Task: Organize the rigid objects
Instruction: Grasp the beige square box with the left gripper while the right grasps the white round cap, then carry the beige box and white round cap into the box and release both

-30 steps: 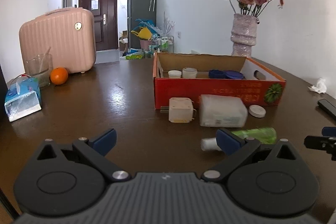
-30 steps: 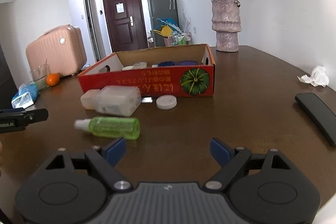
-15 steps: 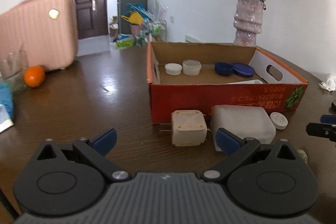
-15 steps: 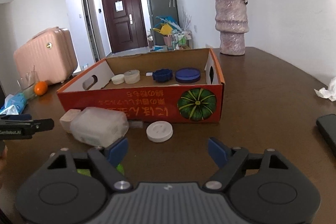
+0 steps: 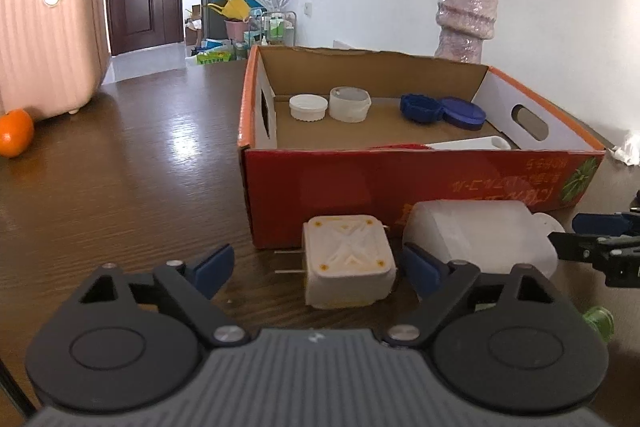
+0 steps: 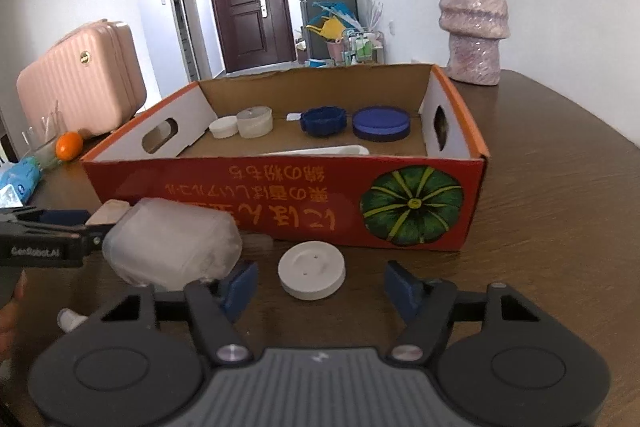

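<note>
A dark wooden table point(image 5: 120, 163) in a white-walled room is seen, with a brown door point(image 6: 244, 15) at the far end of a hallway.

Left gripper point(image 5: 316, 267): jaws spread wide and just now closing somewhat. A cream square block point(image 5: 346, 261) with two metal prongs on its side lies between the blue fingertips point(image 5: 212, 265), nearer the right one; no pad is seen pressing on it. Nothing is held.

Right gripper point(image 6: 320, 285): jaws moderately apart and just now closing. A white round disc point(image 6: 312, 269) lies on the table between the fingertips, with clear gaps on both sides. Nothing is held.

Just beyond the left gripper's right fingertip, and just beyond the right gripper's left fingertip, a frosted plastic container point(image 6: 172, 253) lies on its side. Whether it touches either fingertip cannot be told.

Straight ahead of both tools an open red cardboard box point(image 6: 280, 203) is set on the table, the block and container close against its near wall. Inside, along the far wall, two white lids point(image 5: 308, 107) and two blue lids point(image 6: 380, 123) are noted; a white flat piece point(image 6: 320, 150) lies behind the near wall.

Farther off: a pink suitcase point(image 5: 44, 43) and an orange point(image 5: 15, 133) to the left of the left tool, a vase of dried roses point(image 6: 474, 23) beyond the box to the right.
</note>
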The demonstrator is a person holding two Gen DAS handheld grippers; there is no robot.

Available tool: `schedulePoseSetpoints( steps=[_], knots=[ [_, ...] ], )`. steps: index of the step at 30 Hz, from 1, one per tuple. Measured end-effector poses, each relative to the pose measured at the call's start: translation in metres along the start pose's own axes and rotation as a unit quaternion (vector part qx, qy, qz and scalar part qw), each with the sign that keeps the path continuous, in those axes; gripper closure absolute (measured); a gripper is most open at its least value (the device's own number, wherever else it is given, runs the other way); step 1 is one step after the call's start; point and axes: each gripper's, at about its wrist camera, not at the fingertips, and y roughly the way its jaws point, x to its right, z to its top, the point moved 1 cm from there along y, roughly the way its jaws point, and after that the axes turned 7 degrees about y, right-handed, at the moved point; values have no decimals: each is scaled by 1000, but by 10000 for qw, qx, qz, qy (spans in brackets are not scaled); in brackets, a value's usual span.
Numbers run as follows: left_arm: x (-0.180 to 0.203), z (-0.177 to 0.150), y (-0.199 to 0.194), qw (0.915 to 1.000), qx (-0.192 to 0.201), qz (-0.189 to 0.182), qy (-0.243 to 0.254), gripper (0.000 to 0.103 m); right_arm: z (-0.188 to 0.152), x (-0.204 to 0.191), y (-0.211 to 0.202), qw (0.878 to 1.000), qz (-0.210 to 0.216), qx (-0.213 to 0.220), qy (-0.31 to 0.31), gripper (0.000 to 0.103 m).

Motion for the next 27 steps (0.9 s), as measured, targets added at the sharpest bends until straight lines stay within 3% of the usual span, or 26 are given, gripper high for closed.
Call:
schedulePoseSetpoints(
  steps=[5,8,16,21,27],
  knots=[
    [4,4,7,9999,9,-112,-15,36,2,-1,6,9999,-77,32,-77,54],
    [5,3,5,9999,-16,-104,7,36,2,-2,7,9998,-133,63,-121,65],
    [1,-4,-19,9996,3,278,-98,36,-3,-3,-13,9998,-118,149,-95,65],
    [2,-16,-73,9971,426,589,-205,36,-7,-5,-50,9992,-61,381,-124,65],
    [18,-39,-148,9951,840,469,-232,36,-29,-19,-105,9978,173,622,-174,65]
  ],
)
